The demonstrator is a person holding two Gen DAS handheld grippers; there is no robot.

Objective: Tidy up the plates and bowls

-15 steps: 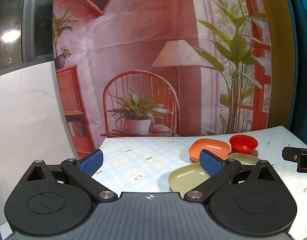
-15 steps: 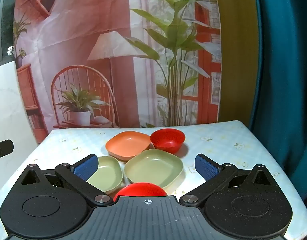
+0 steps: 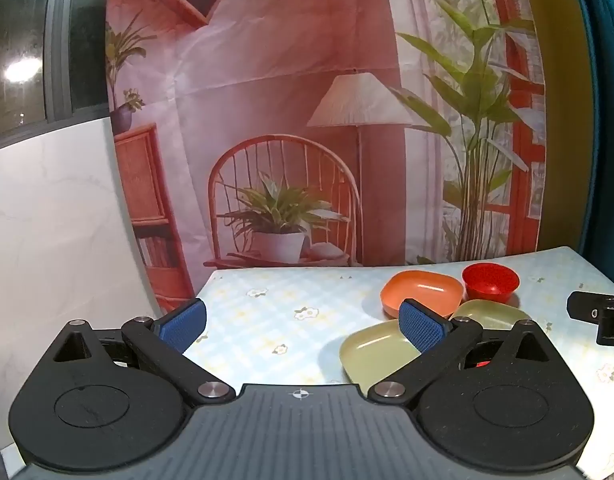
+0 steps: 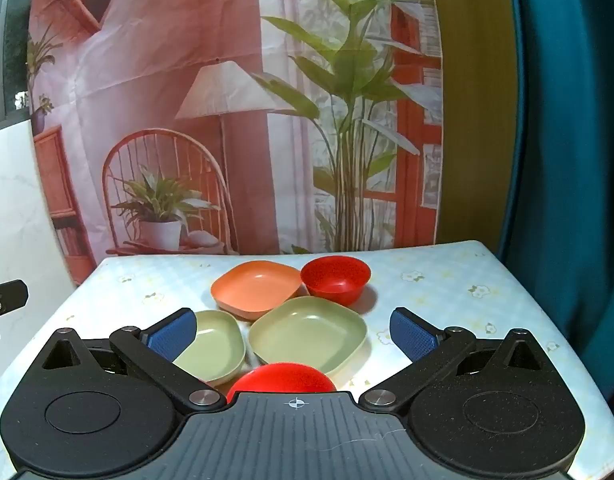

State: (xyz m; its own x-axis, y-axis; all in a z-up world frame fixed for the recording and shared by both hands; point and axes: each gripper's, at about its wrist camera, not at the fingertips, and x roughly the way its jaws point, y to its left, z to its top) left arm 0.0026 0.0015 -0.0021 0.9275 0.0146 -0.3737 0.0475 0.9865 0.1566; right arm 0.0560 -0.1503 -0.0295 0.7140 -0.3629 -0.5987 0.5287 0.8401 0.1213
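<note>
Both views are sharp and evenly lit from above, with soft shadows beside the dishes. A lamp glares in the dark window [image 3: 21,70]. Fisheye distortion bends the edges strongly.

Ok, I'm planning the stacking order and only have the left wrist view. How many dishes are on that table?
Observer: Five. The right wrist view shows a second red bowl nearest its camera, partly hidden by the gripper body.
Operator: Is the right hand-held gripper carrying anything?
Observer: No. The right hand-held gripper is wide open, with nothing between its pads.
Operator: I only see a sliver of the green dish behind my finger.
Observer: That is the large green plate. It is squarish and wider than the small green plate beside it.
</note>
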